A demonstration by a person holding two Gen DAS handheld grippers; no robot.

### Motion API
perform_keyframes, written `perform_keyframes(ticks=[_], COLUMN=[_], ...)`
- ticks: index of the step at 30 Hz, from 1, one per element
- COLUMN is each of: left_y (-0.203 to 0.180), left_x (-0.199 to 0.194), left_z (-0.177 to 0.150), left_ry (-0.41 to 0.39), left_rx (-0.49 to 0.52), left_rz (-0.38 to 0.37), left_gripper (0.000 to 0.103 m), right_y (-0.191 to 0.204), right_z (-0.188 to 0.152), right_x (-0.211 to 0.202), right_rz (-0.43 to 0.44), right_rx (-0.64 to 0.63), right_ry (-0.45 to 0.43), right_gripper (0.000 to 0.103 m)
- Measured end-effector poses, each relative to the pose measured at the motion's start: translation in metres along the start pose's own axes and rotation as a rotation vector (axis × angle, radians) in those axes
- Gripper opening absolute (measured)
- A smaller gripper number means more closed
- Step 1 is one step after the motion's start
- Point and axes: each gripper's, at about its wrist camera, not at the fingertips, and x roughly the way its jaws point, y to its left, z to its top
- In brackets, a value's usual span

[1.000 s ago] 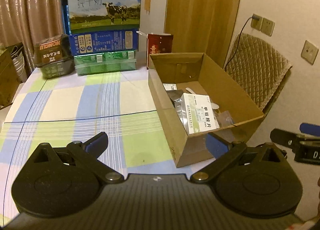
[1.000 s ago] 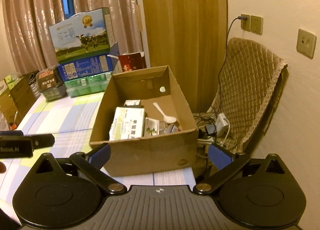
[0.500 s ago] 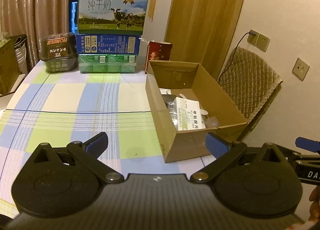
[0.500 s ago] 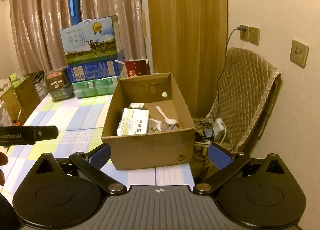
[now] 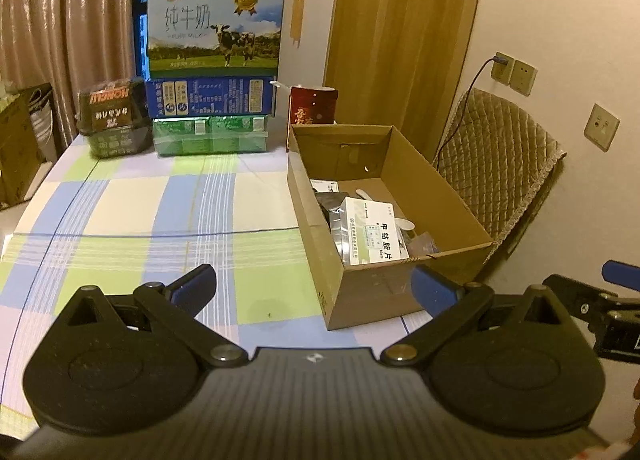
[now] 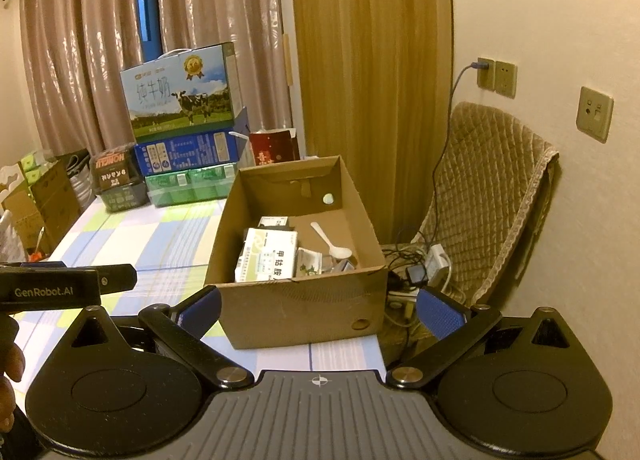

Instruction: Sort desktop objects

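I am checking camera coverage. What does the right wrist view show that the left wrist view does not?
Only the right wrist view shows the power strip and cables on the floor, and a small round object on the cardboard box's far wall. Only the left wrist view shows the silver foil packs. Both show the medicine box, white spoon, milk carton and chair.

The open brown box (image 6: 296, 300) is made of matt, slightly rough corrugated cardboard. The desk is covered by a smooth checked cloth (image 5: 132, 212) in blue, green and cream. A glossy printed-card finish is shown by the cow-picture milk carton (image 5: 214, 24). The small white spoon (image 6: 332, 244) is seen as smooth plastic. The brown chair cover (image 6: 488, 188) is formed of quilted fabric.
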Motion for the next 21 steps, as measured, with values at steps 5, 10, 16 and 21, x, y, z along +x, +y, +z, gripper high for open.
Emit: perform_keyframes(ticks=[5,10,16,21], left_y=[-0.004,-0.005,-0.006,-0.008], left_x=[0.004,0.007,0.01,0.013], left_z=[0.0,-0.001,-0.001,-0.003], left_ry=[0.012,0.018,0.021,0.028], left_rx=[0.002,0.005,0.012,0.019], left_rz=[-0.011,-0.004,-0.005,-0.007], left_gripper=[0.102,0.102,0.102,0.102], right_y=[-0.001,-0.004,-0.003,-0.003], right_z=[0.001,0.002,0.0,-0.003], right_x=[0.0,0.003,0.008,0.012], right_rz=[-0.003,-0.007,-0.012,-0.022], right_rx=[-0.003,-0.006,-0.017,-0.021], right_ry=[-0.001,0.0,0.01,0.019], right_gripper=[0.101,0.101,0.101,0.101])
